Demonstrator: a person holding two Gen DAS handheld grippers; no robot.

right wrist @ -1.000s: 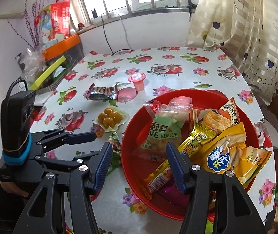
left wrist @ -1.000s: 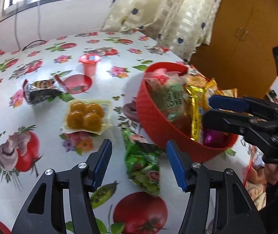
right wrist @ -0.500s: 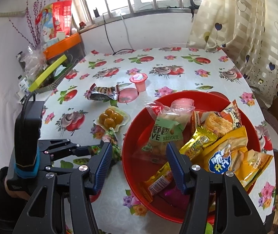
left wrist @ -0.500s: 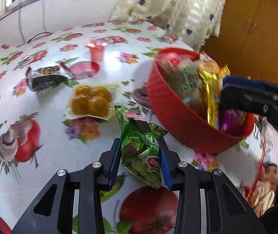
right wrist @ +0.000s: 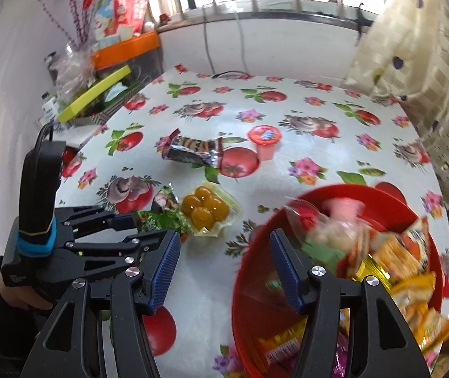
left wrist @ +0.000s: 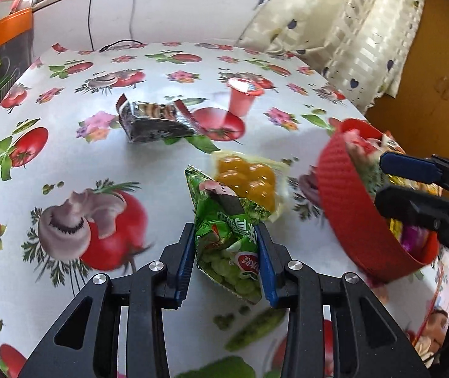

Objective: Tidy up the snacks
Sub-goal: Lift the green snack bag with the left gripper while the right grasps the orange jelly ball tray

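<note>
My left gripper (left wrist: 226, 258) is shut on a green pea snack bag (left wrist: 224, 230) and holds it above the tablecloth; the bag also shows in the right wrist view (right wrist: 161, 212). The red bowl (left wrist: 350, 217) full of snack packets stands to its right. My right gripper (right wrist: 224, 271) is open and empty, one finger over the bowl's near rim (right wrist: 243, 283). A tray of yellow round sweets (right wrist: 207, 209), a dark biscuit packet (right wrist: 193, 151) and a pink jelly cup (right wrist: 265, 141) lie on the table.
The flowered tablecloth (right wrist: 303, 132) covers the round table. An orange box and clutter (right wrist: 98, 72) stand at the far left by the wall. A curtain (right wrist: 429, 63) hangs at the far right, and a wooden door (left wrist: 429, 78) behind it.
My left gripper closed on the green bag and lifted it off the table, swinging left. My right gripper shifted left, so the bowl now sits lower right in its view.
</note>
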